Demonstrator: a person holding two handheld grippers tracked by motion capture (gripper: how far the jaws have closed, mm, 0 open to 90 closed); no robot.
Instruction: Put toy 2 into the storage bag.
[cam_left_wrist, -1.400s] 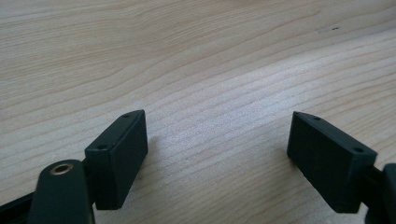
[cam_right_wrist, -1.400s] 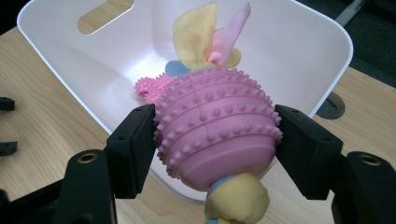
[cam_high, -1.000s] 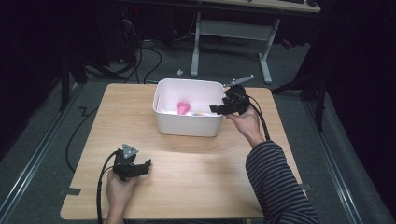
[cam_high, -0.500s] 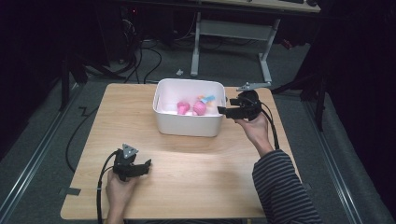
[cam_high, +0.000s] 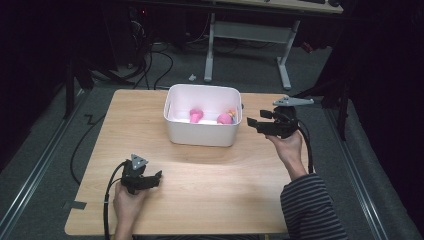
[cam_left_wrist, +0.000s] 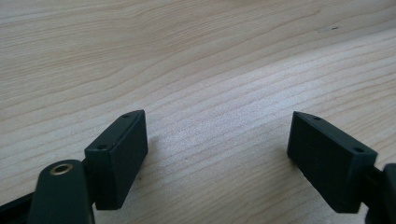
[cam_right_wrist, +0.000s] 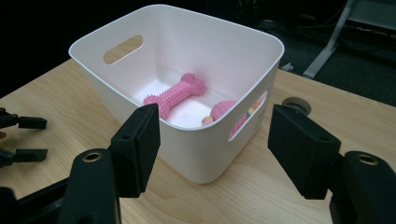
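- The right gripper (cam_right_wrist: 212, 149), jaws spread and empty, hangs just outside the white bin (cam_right_wrist: 233, 56); sweeping sideways could knock the bin's corner and shove it.
- The pink bone toy (cam_right_wrist: 175, 95) and pink ball (cam_right_wrist: 223, 110) lie inside the bin; a jolt would roll them.
- The left gripper (cam_left_wrist: 217, 156), jaws apart, rests on the wooden table (cam_left_wrist: 196, 56), well away from the bin.

A light wooden table (cam_high: 210, 200) stands on grey carpet floor (cam_high: 30, 165). Behind it, a white-legged desk (cam_high: 250, 35) and black cables (cam_high: 150, 60) sit in dim surroundings.
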